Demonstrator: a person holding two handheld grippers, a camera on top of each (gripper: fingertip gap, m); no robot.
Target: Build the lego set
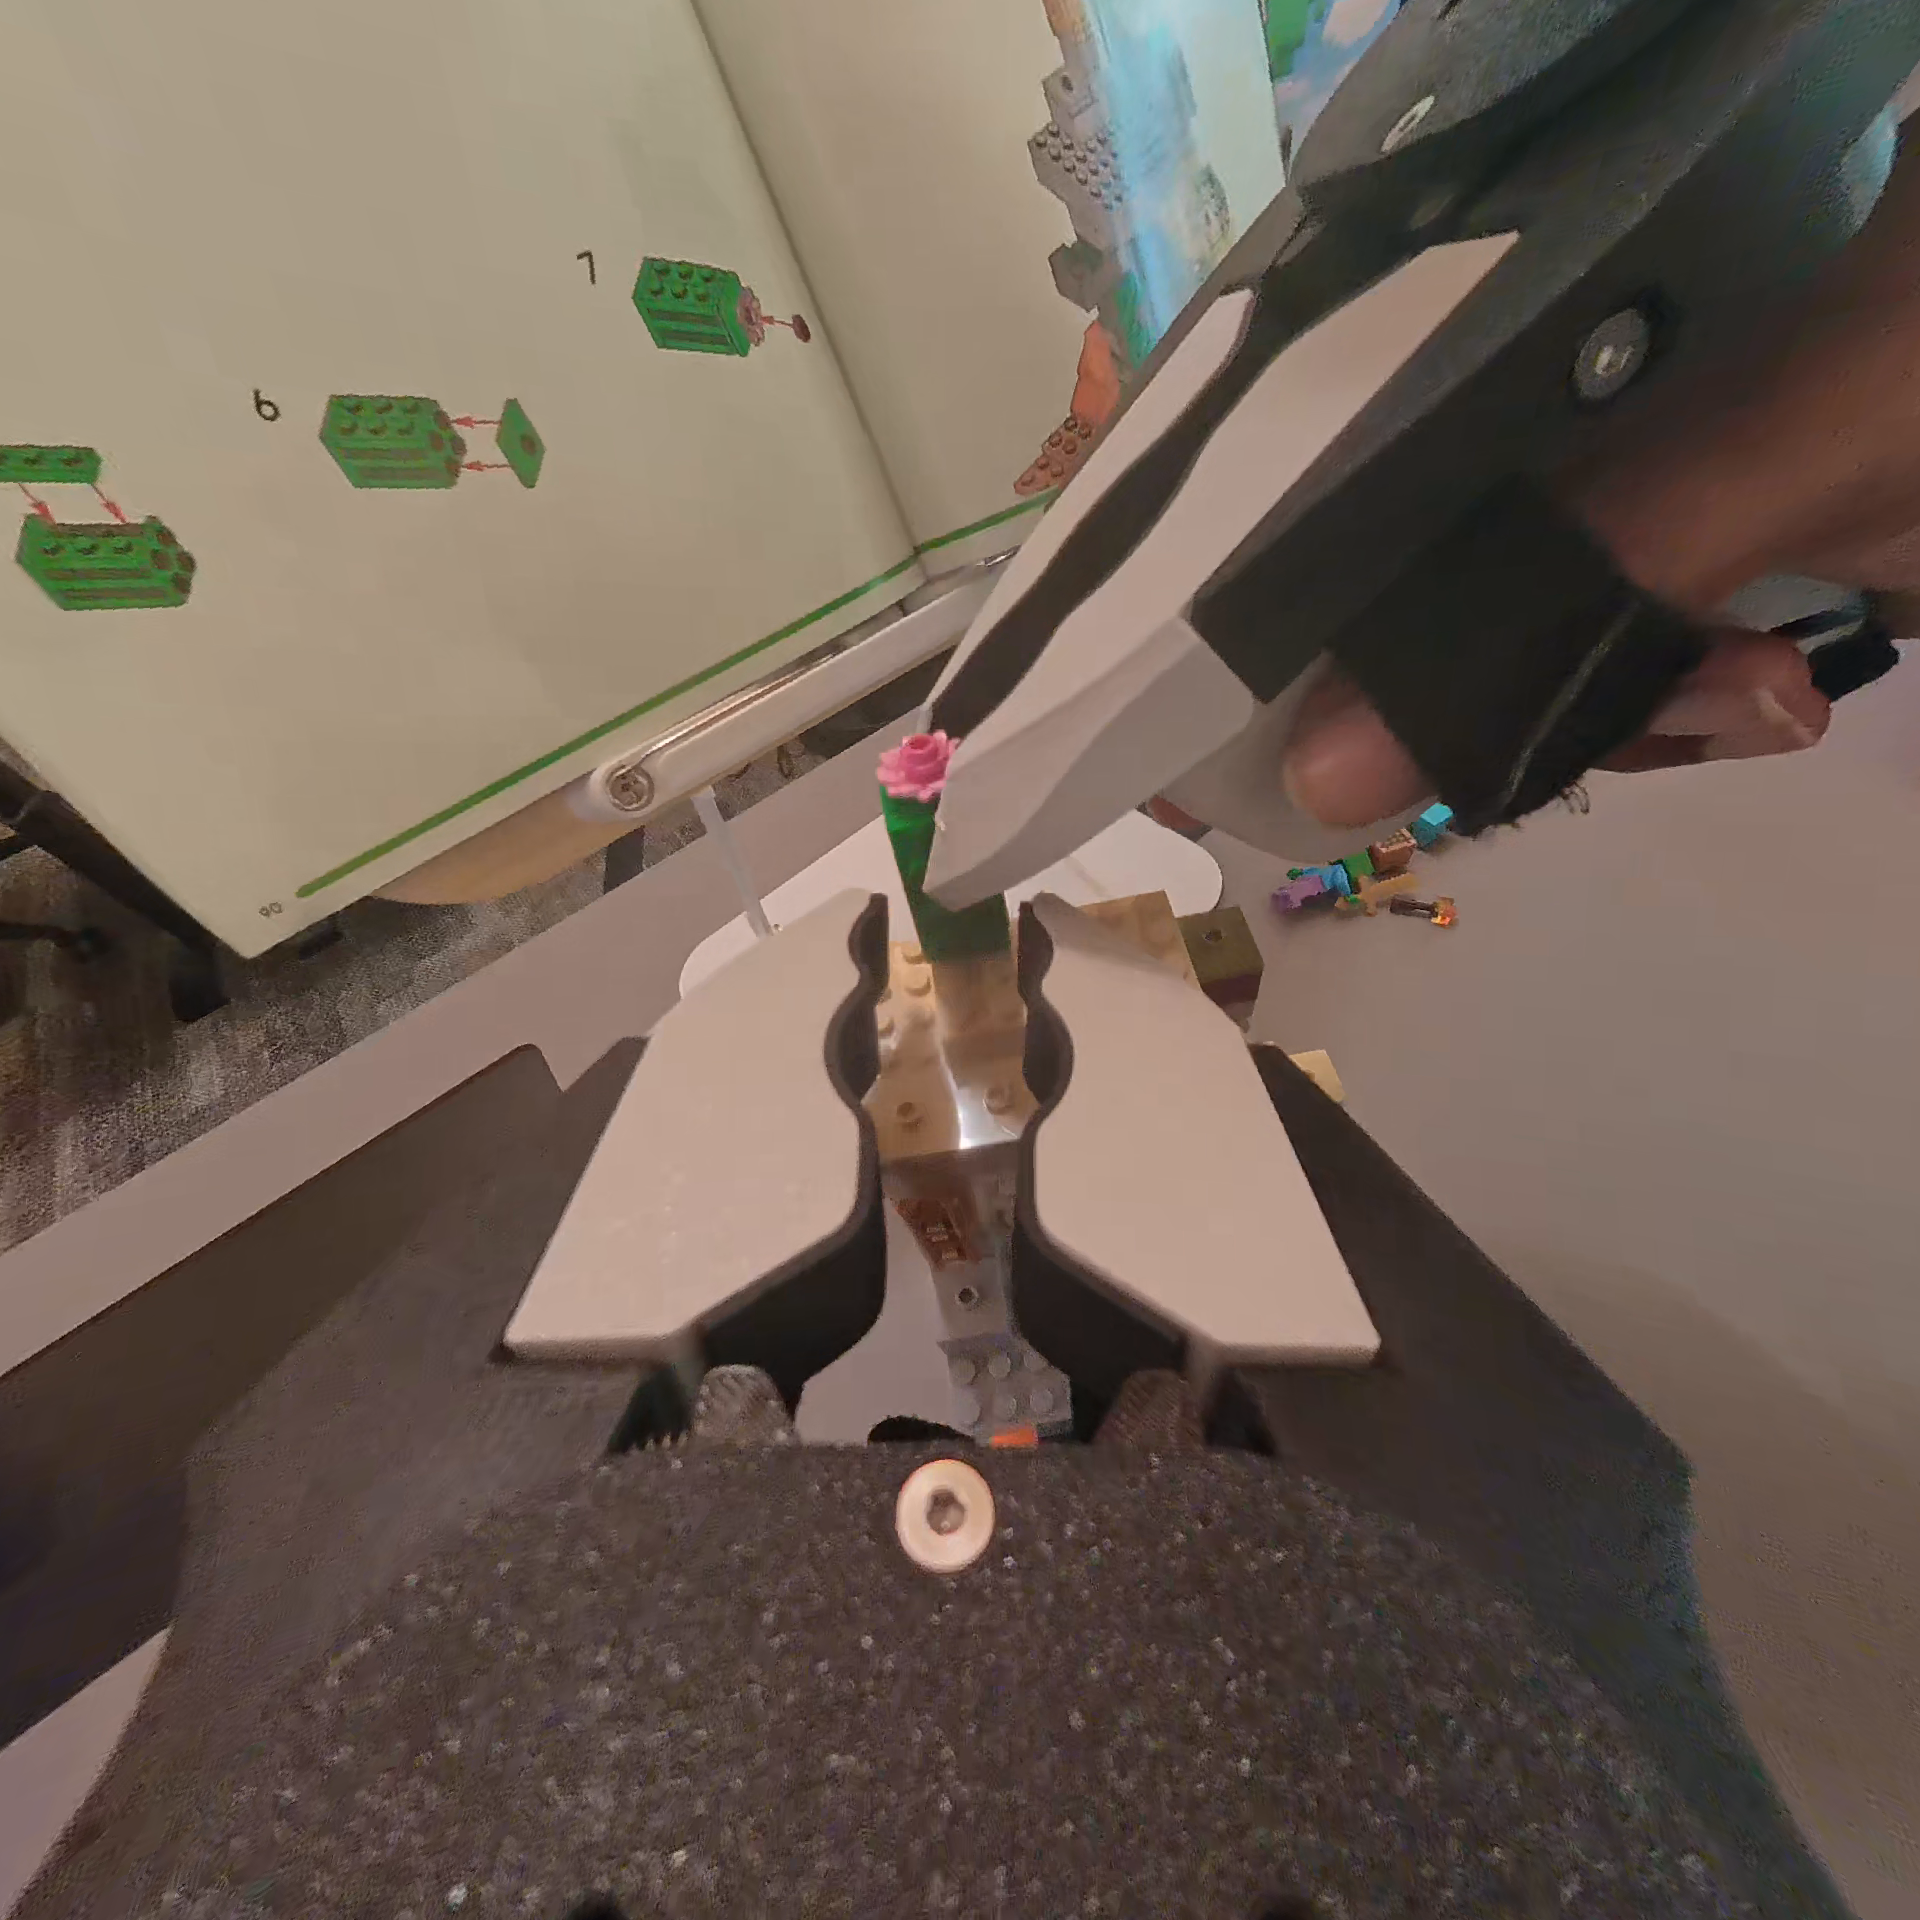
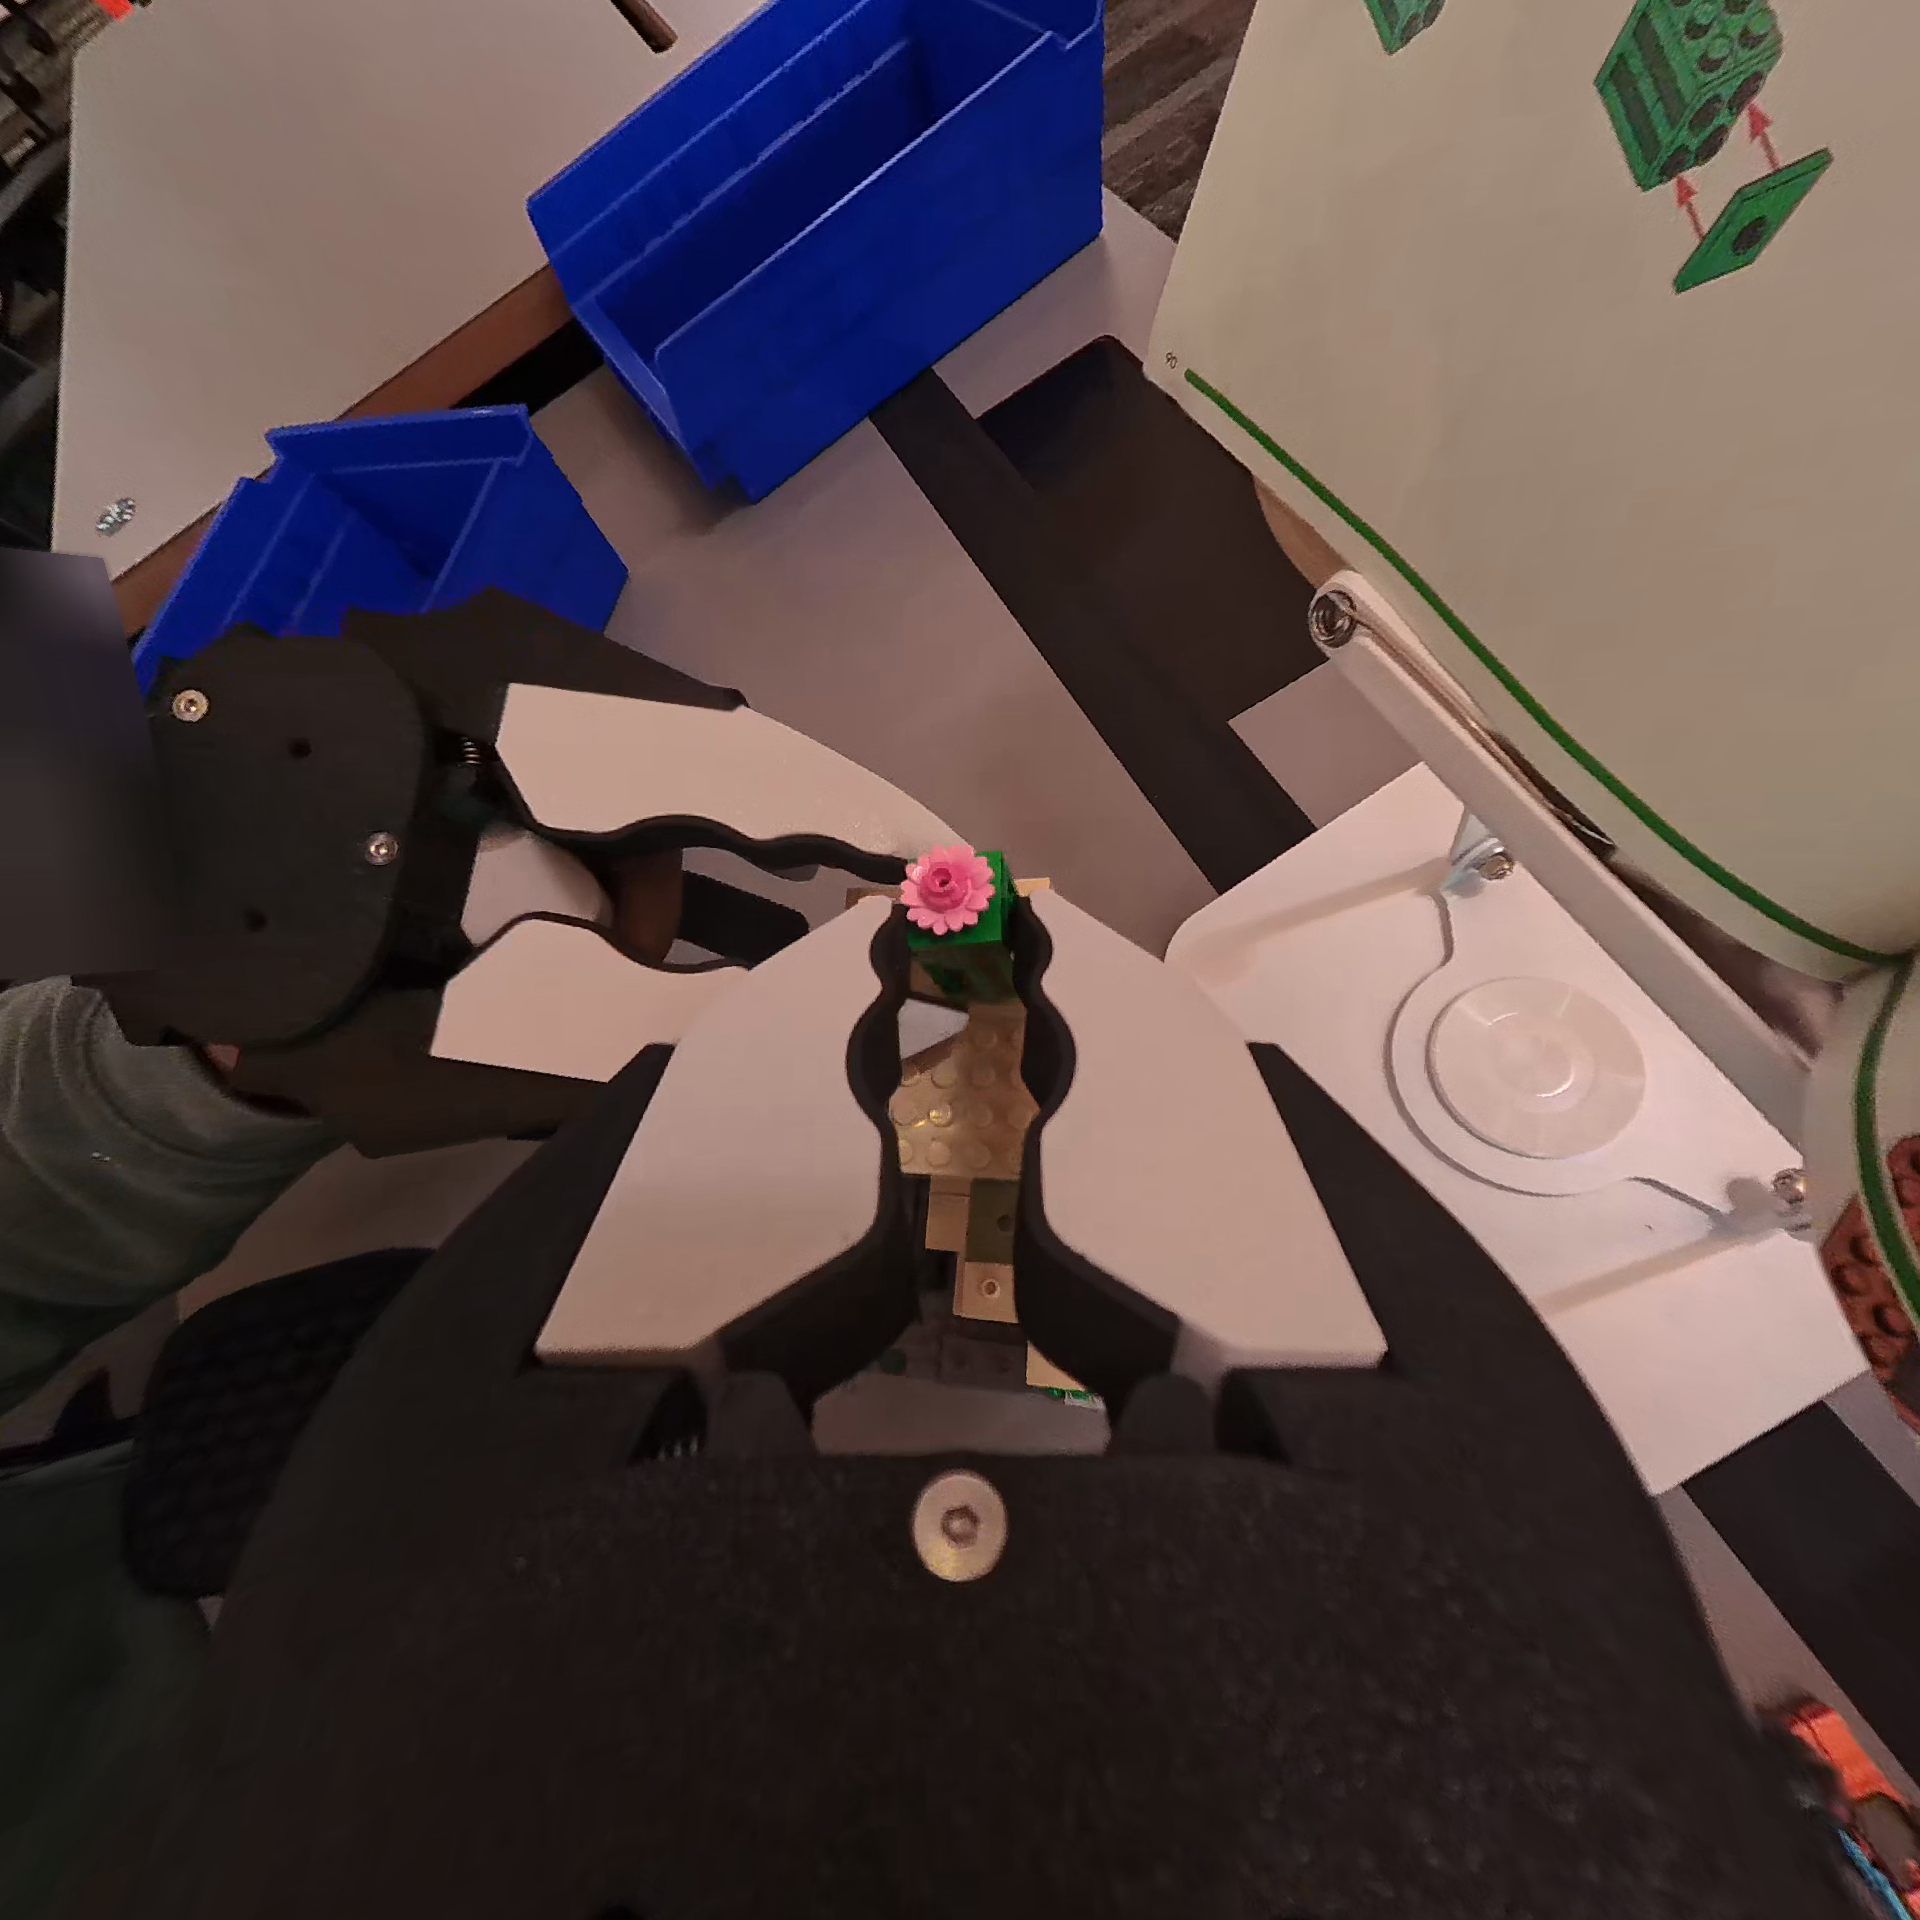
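Two blue bins (image 2: 831,239) were seen in the upper left of the right wrist view, one behind the other (image 2: 416,520); as far as their insides showed, nothing was seen in them. An instruction booklet (image 1: 416,416) was propped on a white stand (image 2: 1507,1091), filling the upper left of the left wrist view and the upper right of the right wrist view. A few loose pieces (image 1: 1361,883) were scattered on the grey table (image 1: 1662,1247) at the right of the left wrist view.

The tan build (image 1: 945,1091) was held at frame centre, clenched between the fingers of the left gripper (image 1: 951,925). On it a green block (image 1: 935,873) with a pink flower (image 1: 914,767) was stood, its long axis running up the frame in the left wrist view and the flower turned toward the upper left. In the right wrist view the flower (image 2: 945,889) was faced toward the camera. The right gripper (image 2: 954,914) was closed on the green block (image 2: 961,930), and in the left wrist view its fingers (image 1: 1039,790) came in from the upper right, covering the block's right side. The build's rear was hidden by the left gripper's fingers.
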